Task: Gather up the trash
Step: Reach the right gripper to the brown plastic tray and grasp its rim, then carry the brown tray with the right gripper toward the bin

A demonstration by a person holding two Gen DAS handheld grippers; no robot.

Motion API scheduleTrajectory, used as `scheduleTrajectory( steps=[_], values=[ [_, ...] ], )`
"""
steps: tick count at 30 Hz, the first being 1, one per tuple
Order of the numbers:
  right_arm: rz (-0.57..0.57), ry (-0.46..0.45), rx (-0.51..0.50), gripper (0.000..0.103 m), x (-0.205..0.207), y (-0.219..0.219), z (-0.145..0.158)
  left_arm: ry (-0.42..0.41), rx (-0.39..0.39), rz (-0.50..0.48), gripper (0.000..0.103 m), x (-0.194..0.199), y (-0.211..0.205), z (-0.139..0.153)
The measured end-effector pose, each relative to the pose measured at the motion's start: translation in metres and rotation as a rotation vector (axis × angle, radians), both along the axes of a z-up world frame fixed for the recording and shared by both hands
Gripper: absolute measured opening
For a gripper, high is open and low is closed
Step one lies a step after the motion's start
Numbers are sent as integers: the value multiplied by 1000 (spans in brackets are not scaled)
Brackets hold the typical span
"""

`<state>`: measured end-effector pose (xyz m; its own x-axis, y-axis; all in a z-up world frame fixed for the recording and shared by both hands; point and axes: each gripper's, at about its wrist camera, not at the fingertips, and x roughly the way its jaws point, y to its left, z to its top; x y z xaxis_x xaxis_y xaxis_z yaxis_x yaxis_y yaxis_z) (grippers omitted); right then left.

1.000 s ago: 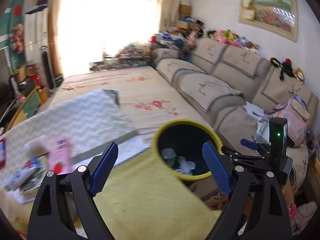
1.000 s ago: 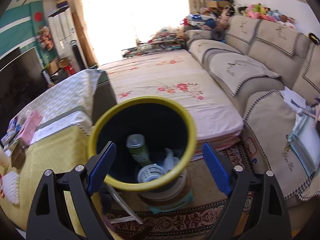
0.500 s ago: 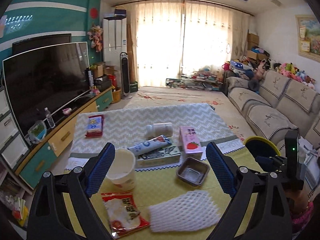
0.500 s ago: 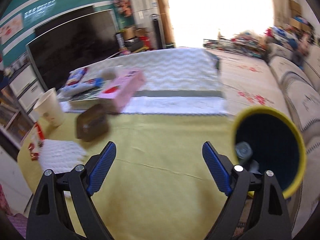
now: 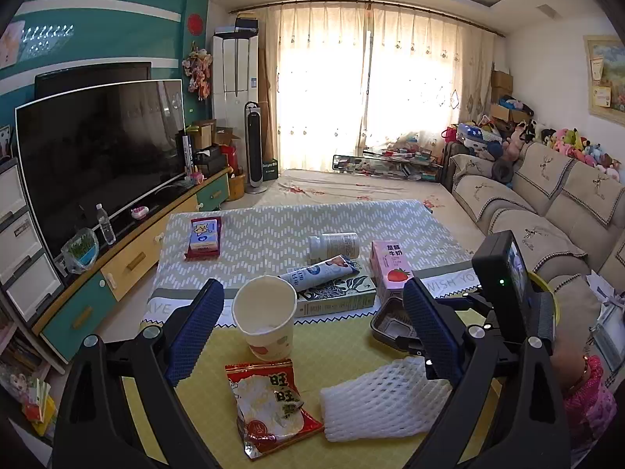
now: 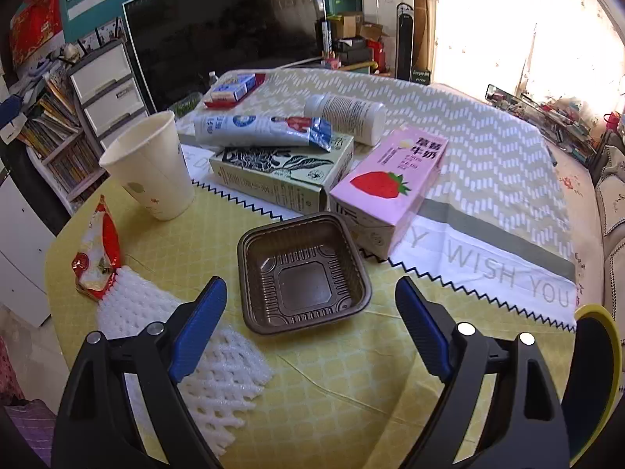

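Observation:
Trash lies on a table with a yellow cloth point(image 6: 351, 371). An empty brown plastic tray point(image 6: 300, 262) sits just ahead of my right gripper point(image 6: 311, 289), which is open and holds nothing. A white foam net point(image 6: 218, 359) lies under its left finger. My left gripper point(image 5: 312, 297) is open and empty above the table. Ahead of it stand a paper cup point(image 5: 265, 314), a red snack wrapper point(image 5: 269, 402) and the foam net point(image 5: 386, 398). Behind them are a pink strawberry milk carton point(image 6: 390, 183), a green box point(image 6: 281, 172), a tube point(image 6: 261, 131) and a white bottle point(image 6: 345, 117).
The yellow-rimmed dark bin point(image 6: 601, 371) stands off the table's right edge. A tissue pack point(image 5: 204, 232) lies at the far left of the table. A TV point(image 5: 101, 156) on a cabinet lines the left wall, a sofa point(image 5: 547, 203) the right. A pink-sleeved hand point(image 5: 578, 383) holds the right gripper.
Both views have swung away from the bin and sofa onto the cluttered table. The right gripper now hangs near the brown tray. The left jaws stand a little wider.

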<state>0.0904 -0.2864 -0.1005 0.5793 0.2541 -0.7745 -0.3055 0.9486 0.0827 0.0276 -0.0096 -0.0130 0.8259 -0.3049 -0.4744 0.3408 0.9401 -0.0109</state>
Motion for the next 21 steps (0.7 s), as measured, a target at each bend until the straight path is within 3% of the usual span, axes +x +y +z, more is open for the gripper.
scheduleTrajectory(
  steps=[5,8,21],
  values=[
    [15,36,-13,83,11,7,-11,10,-2,3,92,2,0,-3],
    [15,50,-13,68,15,11,-16,14,-2,-1,92,4,-1,-4],
    [-55,-30,86,67,-18,-24,15,20,12,-27,92,6,-14,-5]
  ],
)
